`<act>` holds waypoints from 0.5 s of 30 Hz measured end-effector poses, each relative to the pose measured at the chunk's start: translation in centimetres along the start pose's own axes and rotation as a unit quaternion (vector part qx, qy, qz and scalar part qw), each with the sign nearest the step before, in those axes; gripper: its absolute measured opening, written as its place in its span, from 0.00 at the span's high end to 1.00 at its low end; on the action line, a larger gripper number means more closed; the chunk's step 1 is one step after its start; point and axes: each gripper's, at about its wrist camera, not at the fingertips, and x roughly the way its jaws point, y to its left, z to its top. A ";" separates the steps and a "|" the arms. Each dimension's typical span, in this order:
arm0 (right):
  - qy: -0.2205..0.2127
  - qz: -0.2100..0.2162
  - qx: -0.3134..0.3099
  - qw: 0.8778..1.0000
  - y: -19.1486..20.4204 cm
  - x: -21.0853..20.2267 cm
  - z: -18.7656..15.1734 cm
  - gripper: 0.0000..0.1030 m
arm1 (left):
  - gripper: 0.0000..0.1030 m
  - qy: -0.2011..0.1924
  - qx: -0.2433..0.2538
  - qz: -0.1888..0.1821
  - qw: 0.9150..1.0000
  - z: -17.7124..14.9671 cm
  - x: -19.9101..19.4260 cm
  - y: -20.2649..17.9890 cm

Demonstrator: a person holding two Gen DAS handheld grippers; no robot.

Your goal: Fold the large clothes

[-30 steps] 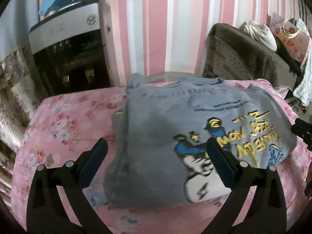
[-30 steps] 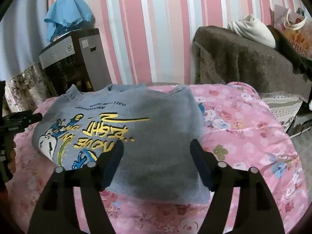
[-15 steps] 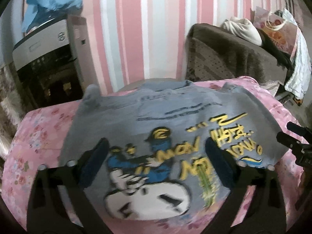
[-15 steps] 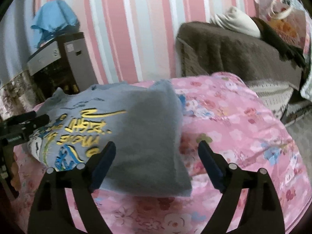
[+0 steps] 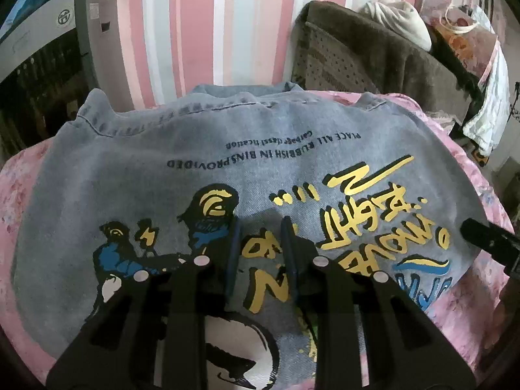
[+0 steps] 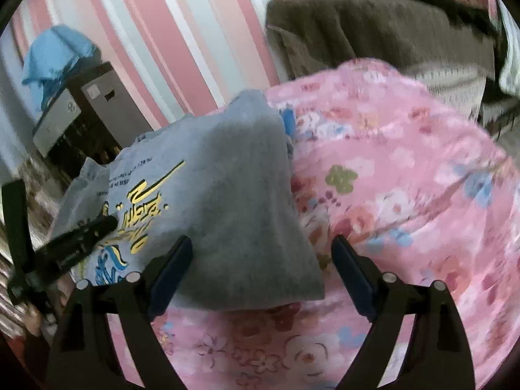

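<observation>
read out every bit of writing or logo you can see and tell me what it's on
"PLACE ALL RUBBISH IN BINSPROVIDED": black print, upside down, on the grey shirt.
Smaller black line beyond it: roughly "Garbage classification", unsure.
Yellow graffiti lettering: "MOVE" and "RIGHT" are guesses.
Round logo on the grey appliance: unreadable.
Left gripper, right gripper: no text.

A lived-in room at home

I work over a pink floral bedspread (image 6: 406, 195); behind it hangs a striped curtain (image 5: 195, 32), a brown-draped seat (image 5: 373, 55) (piled with laundry) right of it, a water dispenser (image 6: 81, 110) left.
</observation>
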 end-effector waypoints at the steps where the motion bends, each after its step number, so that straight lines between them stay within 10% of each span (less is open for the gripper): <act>1: 0.008 0.020 0.021 1.000 -0.4 0.3 -0.1 0.15 | 0.77 0.000 0.002 0.001 1.000 0.0 0.0 0.1; 8: 0.011 0.037 0.023 0.999 0.8 1.4 -0.2 0.17 | 0.77 -0.003 0.008 0.008 1.000 0.0 -0.1 -0.3; 15: 0.012 0.043 0.010 0.999 2.1 2.6 1.1 0.40 | 0.77 -0.003 0.008 0.011 1.000 0.1 -0.1 -0.3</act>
